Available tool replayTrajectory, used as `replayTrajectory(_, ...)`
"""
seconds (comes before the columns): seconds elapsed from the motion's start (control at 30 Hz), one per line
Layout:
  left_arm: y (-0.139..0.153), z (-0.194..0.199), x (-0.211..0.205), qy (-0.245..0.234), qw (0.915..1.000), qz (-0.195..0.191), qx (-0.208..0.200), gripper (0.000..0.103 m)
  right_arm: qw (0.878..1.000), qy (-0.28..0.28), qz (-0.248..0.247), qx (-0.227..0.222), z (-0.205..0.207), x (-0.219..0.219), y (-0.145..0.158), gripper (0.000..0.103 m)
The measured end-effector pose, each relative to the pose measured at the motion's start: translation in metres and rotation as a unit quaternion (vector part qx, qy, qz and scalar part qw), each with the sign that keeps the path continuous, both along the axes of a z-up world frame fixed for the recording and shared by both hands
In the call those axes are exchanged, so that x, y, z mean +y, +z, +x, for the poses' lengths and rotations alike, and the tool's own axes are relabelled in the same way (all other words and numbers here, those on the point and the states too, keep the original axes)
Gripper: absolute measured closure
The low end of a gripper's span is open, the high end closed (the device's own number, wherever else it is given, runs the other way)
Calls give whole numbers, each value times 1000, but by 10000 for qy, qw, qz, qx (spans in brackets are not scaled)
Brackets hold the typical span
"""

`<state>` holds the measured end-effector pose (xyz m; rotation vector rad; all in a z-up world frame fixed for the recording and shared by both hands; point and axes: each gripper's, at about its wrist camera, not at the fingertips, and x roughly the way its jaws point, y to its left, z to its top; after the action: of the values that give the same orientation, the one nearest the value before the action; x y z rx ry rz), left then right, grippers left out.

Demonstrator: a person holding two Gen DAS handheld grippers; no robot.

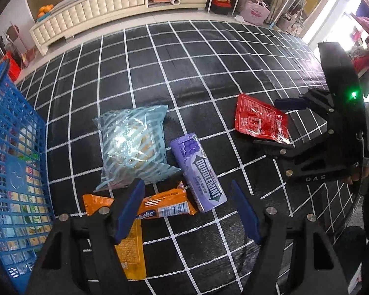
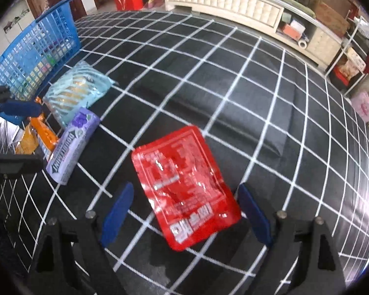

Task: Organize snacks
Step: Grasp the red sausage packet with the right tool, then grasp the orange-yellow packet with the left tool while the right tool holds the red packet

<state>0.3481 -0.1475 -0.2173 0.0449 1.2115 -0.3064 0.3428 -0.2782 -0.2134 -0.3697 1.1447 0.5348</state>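
Both claws gape empty: right claw (image 2: 184, 215) straddles the red pouch (image 2: 183, 186), right of the basket (image 2: 37, 56); next, probably pinch it.

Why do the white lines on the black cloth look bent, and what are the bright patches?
Both wrist views bow the straight lines of the grid cloth through fisheye lenses. Left wrist view: window light blows out the upper right; glare sits on the light-blue packet. Right wrist view: glints on the red packet; its edges are slightly blurred.

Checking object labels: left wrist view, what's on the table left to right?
Basket → striped blue bag → Doublemint tube → red packet → right gripper.
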Motion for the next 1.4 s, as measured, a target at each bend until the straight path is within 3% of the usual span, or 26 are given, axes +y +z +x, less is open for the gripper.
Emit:
replayTrajectory(0.07, 0, 2, 2, 9, 10000, -38, -9, 33, 9999, 100, -47, -86, -2, 1, -1, 14)
replayTrajectory(0.2, 2, 2, 8, 60, 9998, 41, -166, 33, 9995, 268, -11, -146, -11, -1, 3, 33)
replayTrajectory(0.37, 4, -5, 22, 191, 9997, -81, -153, 33, 9994, 281, -46, -204, -21, 2, 4, 42)
replayTrajectory(0.5, 6, -17, 36, 205, 9996, -85, -188, 33, 9998, -56, 110, -172, -22, -3, 8, 65)
replayTrajectory(0.73, 11, -39, 58, 201, 9994, -25, -281, 33, 9993, -197, -133, -285, -27, 9, 8, 68)
replayTrajectory(1.03, -4, -57, 65, 56, 9997, 198, -99, 33, 9978, -657, 28, -76, -40, 14, 11, 68)
replayTrajectory(1.27, -35, -58, 65, 63, 9945, 1040, 54, 33, 9979, -639, 114, -38, -61, 14, 10, 68)
replayTrajectory(1.4, -44, -53, 69, 163, 9949, 979, 169, 32, 9971, -702, 303, -49, -62, 9, 9, 68)
